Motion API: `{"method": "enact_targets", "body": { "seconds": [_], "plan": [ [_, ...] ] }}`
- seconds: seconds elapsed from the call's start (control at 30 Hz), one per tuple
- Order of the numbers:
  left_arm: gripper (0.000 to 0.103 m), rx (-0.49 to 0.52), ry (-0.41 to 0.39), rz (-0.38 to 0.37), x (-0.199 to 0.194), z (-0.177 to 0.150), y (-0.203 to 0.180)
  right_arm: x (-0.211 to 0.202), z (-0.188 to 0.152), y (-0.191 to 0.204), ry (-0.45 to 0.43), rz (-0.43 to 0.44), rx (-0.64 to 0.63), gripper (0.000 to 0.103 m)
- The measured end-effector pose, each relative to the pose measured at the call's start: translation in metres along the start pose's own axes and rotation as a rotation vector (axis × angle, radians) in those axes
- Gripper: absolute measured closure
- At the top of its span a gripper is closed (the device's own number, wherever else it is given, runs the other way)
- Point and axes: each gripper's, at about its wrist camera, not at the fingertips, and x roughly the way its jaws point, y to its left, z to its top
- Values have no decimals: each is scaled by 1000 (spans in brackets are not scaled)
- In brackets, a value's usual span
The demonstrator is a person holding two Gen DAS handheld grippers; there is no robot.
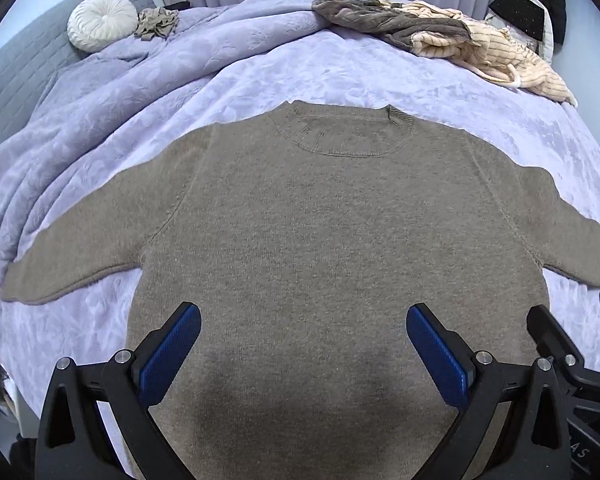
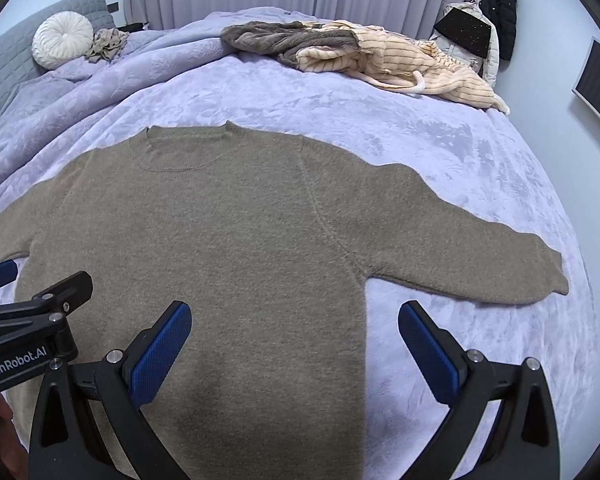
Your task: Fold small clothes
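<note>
Your left gripper (image 1: 303,334) and right gripper (image 2: 294,330) hover, jaws spread wide and empty, over a taupe sweater (image 1: 320,232) lying flat, sleeves outstretched, on the lavender bed (image 1: 380,76).

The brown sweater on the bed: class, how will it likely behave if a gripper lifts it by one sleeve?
The sweater is soft knit lying flat, so it would probably droop and trail. It looks thick, so likely heavy enough to sag. Its fuzzy surface may cling to the plush blanket rather than slide.
</note>
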Motion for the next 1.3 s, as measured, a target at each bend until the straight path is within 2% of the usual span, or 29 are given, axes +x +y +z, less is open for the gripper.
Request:
{"method": "enact_targets", "body": {
  "seconds": [0.23, 0.37, 0.77, 1.03, 1.3],
  "plan": [
    [0, 35, 27, -8, 3, 5, -23, 2, 6, -27, -9, 2, 39, 0],
    [0, 38, 72, -51, 9, 10, -41, 6, 9, -43, -8, -2, 59, 0],
    [0, 122, 39, -46, 10, 30, -101, 19, 16, -99, 1, -36, 150, 0],
    [0, 169, 45, -59, 17, 39, -141, 30, 12, -148, 14, -75, 218, 0],
    [0, 219, 62, -74, 32, 45, -189, 46, -3, -218, 46, -138, 334, 0]
  ]
}}
